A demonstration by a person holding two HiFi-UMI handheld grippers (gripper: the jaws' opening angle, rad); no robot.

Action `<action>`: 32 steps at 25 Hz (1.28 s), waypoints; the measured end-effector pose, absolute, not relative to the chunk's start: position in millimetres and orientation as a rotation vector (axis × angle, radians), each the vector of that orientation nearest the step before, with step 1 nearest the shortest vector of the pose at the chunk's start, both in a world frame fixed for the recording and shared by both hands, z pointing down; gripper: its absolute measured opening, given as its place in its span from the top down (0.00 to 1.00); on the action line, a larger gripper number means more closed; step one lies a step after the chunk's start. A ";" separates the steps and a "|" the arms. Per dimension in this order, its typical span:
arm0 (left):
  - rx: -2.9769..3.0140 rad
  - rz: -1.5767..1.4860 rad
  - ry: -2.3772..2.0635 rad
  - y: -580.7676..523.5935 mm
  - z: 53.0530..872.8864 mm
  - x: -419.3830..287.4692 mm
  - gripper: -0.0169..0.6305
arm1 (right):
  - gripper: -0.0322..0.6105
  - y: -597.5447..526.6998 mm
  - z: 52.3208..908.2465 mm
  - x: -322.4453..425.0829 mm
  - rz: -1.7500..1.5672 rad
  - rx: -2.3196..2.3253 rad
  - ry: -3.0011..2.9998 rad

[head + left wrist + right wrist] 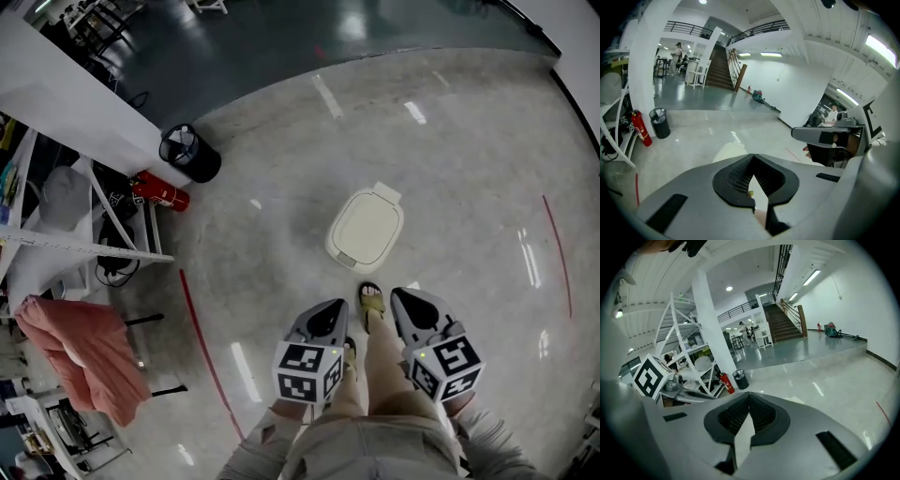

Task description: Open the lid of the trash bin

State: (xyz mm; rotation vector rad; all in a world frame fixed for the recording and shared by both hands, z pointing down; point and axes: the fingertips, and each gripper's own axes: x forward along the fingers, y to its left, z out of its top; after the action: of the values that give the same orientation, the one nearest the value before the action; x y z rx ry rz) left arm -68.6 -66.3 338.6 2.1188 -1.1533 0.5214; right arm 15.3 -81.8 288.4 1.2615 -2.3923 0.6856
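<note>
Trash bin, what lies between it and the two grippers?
Head view: only a sandalled foot on shiny floor separates the trash bin from the left gripper and right gripper.

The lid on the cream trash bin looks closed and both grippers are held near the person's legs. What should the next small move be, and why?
Probably bring the right gripper forward and down toward the front edge of the lid. The trash bin sits closed on the floor just ahead. The right gripper and the left gripper are both shut, empty and apart from it, so nothing can lift the lid yet.
</note>
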 end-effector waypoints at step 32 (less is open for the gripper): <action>1.908 0.732 -1.148 -134.9 613.1 -47.6 0.97 | 0.94 -144.1 531.4 7.6 0.857 1.106 -2.230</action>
State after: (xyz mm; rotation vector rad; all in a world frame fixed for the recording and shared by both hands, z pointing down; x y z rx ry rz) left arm -47.6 -134.9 613.1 1.9083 -1.1483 0.7319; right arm 7.6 -144.1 531.4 1.1056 -2.2296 0.8573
